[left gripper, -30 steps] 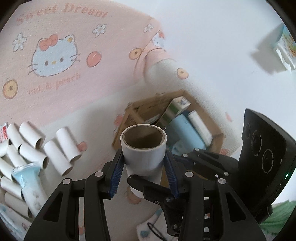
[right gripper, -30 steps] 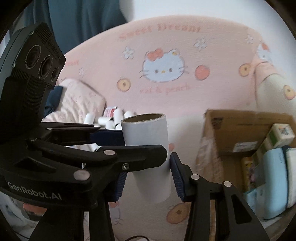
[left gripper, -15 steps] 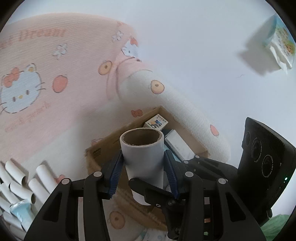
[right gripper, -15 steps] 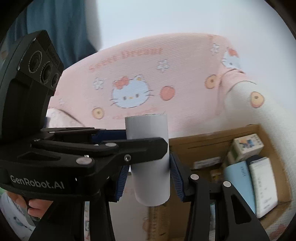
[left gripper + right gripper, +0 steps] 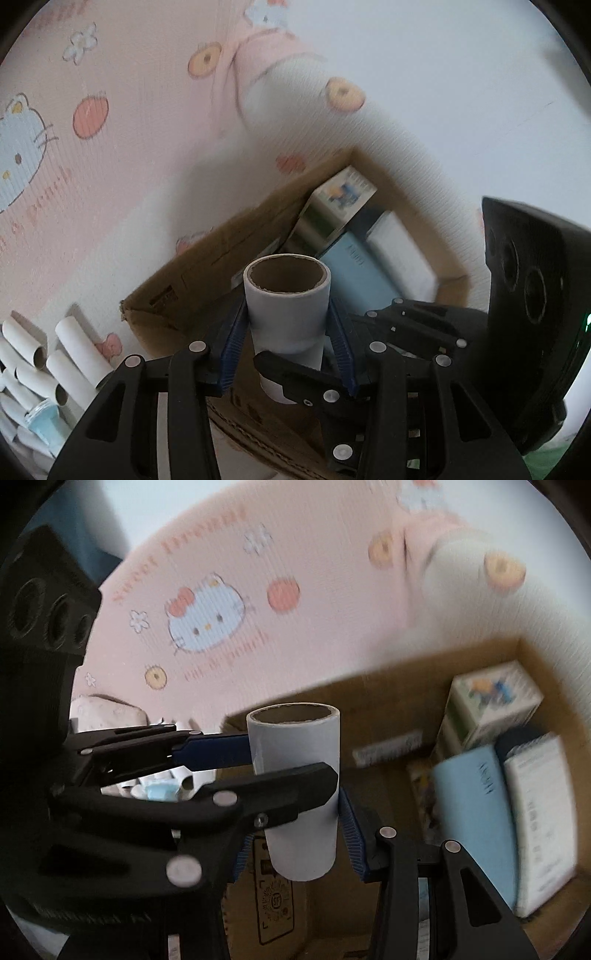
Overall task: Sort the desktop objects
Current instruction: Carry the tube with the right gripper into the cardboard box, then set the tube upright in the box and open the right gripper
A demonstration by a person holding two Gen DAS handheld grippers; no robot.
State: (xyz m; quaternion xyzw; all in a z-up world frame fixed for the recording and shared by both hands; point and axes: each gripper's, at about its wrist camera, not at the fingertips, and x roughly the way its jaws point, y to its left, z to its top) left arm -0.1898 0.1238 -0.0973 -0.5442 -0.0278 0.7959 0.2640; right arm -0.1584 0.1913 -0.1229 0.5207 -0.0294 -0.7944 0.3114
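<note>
A pink cartoon-cat blanket point(image 5: 122, 122) spreads behind an open cardboard box point(image 5: 207, 273) packed with small cartons and books. Above its near edge, the left gripper point(image 5: 288, 343) and right gripper point(image 5: 299, 834) both clamp one upright cardboard tube point(image 5: 286, 310), crossing each other. Loose tubes point(image 5: 74, 350) lie leftward.

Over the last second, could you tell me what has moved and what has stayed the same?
Both grippers have carried the paper tube from above the pink blanket toward the cardboard box, which now fills more of both views. The pile of loose tubes has slid to the left view's edge. Unchanged: the tube stays upright, clamped by the left gripper and the right gripper, nothing released.
</note>
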